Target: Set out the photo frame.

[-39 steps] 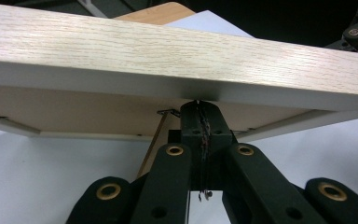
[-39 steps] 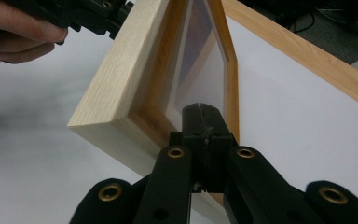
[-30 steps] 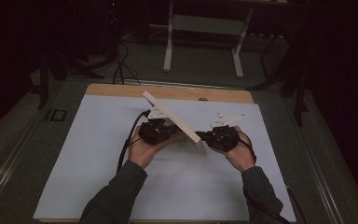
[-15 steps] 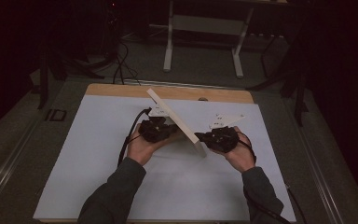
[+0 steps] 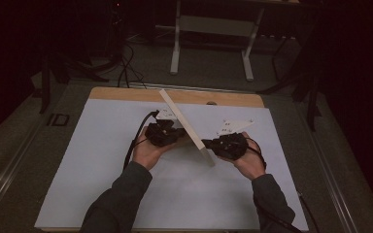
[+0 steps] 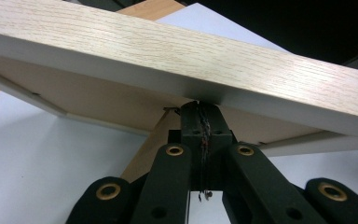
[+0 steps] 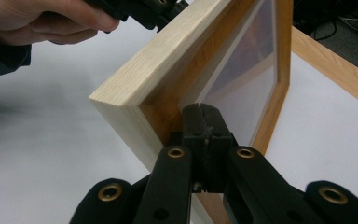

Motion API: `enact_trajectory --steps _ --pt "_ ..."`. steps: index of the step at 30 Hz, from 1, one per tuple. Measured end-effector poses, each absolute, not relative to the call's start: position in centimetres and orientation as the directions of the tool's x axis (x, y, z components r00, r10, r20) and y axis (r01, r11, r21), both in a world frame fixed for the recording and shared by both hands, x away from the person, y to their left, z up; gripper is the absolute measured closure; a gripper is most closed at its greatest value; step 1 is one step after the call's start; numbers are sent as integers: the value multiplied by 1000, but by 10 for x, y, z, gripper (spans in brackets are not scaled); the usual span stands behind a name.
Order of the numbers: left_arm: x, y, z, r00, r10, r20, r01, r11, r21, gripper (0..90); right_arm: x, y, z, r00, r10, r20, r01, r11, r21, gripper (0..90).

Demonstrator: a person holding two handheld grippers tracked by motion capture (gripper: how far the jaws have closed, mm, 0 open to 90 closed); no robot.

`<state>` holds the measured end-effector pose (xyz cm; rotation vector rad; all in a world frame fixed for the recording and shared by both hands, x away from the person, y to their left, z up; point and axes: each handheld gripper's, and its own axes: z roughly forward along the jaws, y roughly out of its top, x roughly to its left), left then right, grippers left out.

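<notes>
Nothing much has shifted since the earlier high-view frames: both hands hold their places near the middle of the frame, and the wooden picture frame (image 5: 187, 125) has the same slant between them.

High view: picture frame seen nearly edge-on, raised off the white sheet (image 5: 92, 174) that covers the table (image 5: 126, 93). Its long axis runs on a diagonal, far end toward the upper middle of the frame, near end toward the lower right of centre. Left claw (image 5: 175, 132) meets it from the left, right claw (image 5: 209, 143) from the right, near the lower end.

Left claw view: pale oak edge of the picture frame (image 6: 182, 60) crosses the upper half, sloping down to the right, brown backing board below it. Left claw (image 6: 200, 114) has its jaws brought fully together, tips up against the underside of the frame's edge; whether anything is pinched between them cannot be told.

Right claw view: corner of the picture frame (image 7: 168, 74) at centre, glazed face turned right, receding to the upper right. Right claw (image 7: 204, 116) likewise fully closed, tips against the inner rim by the glass. The other hand (image 7: 37, 21) sits upper left.
</notes>
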<state>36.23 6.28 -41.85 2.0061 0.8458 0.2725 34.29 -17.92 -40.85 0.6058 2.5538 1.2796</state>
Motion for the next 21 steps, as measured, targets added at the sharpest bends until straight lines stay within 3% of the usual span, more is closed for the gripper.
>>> enact_trajectory --steps 21 --pt "362 59 -413 782 613 -112 443 -420 792 900 340 -171 -409 -906 423 -9 242 534 810 900"
